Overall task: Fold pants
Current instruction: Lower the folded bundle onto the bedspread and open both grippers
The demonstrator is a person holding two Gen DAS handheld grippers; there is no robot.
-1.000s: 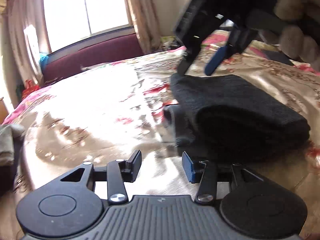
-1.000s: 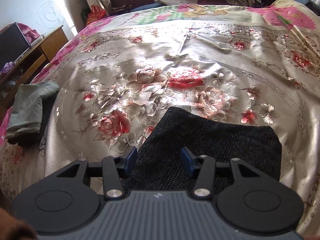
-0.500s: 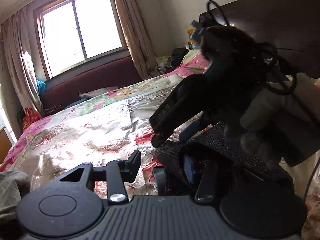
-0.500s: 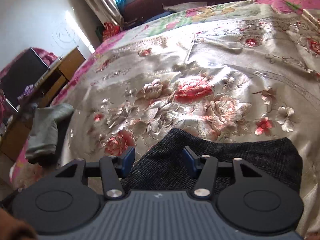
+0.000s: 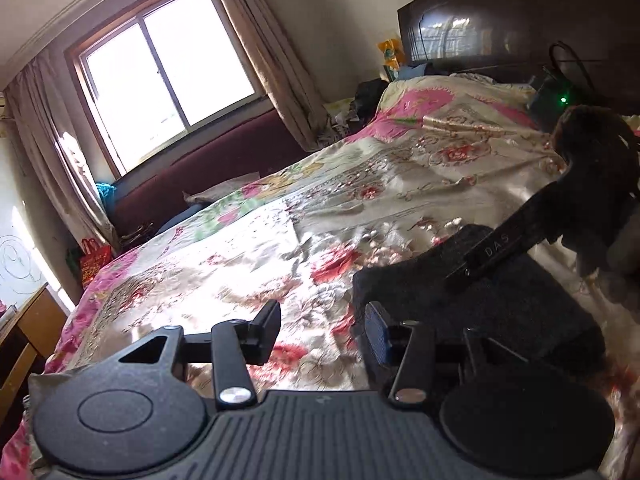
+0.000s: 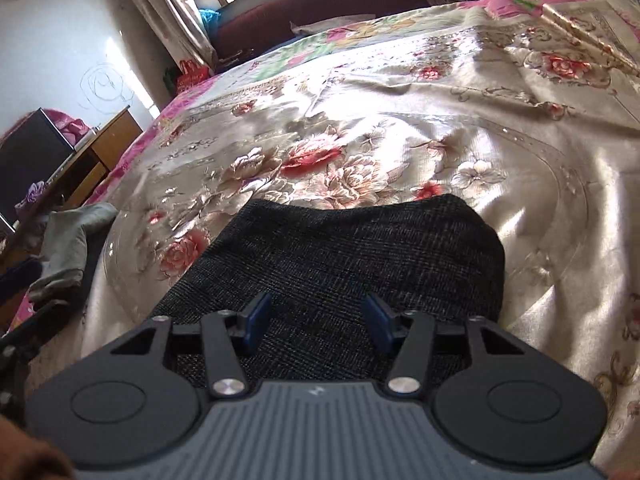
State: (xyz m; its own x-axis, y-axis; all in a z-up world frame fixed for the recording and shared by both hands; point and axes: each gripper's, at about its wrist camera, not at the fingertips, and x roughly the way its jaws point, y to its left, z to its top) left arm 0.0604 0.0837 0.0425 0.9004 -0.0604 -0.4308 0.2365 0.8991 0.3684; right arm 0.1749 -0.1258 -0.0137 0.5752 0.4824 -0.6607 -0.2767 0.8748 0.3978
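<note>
The dark folded pants (image 6: 340,248) lie as a thick rectangle on the floral bedspread (image 6: 360,120). My right gripper (image 6: 318,322) hovers just over their near part, open, with the cloth below the blue pads and not pinched. In the left wrist view the pants (image 5: 500,308) sit at the right. The right gripper's black body (image 5: 500,246) slants down over them, held by a hand in a fuzzy brown sleeve (image 5: 592,152). My left gripper (image 5: 322,332) stands open beside the pants' left edge, above bare bedspread, with nothing between its fingers.
A grey garment (image 6: 64,248) hangs over the bed's left edge near a wooden desk (image 6: 100,148). A dark headboard (image 5: 520,20) rises at the right. Beyond the bed are a maroon bench (image 5: 200,176) and a curtained window (image 5: 160,72).
My left gripper rose off the bedspread and rolled, so its view looks across the bed. The right gripper swung right and lower over the pants, and its jaws widened a little.
</note>
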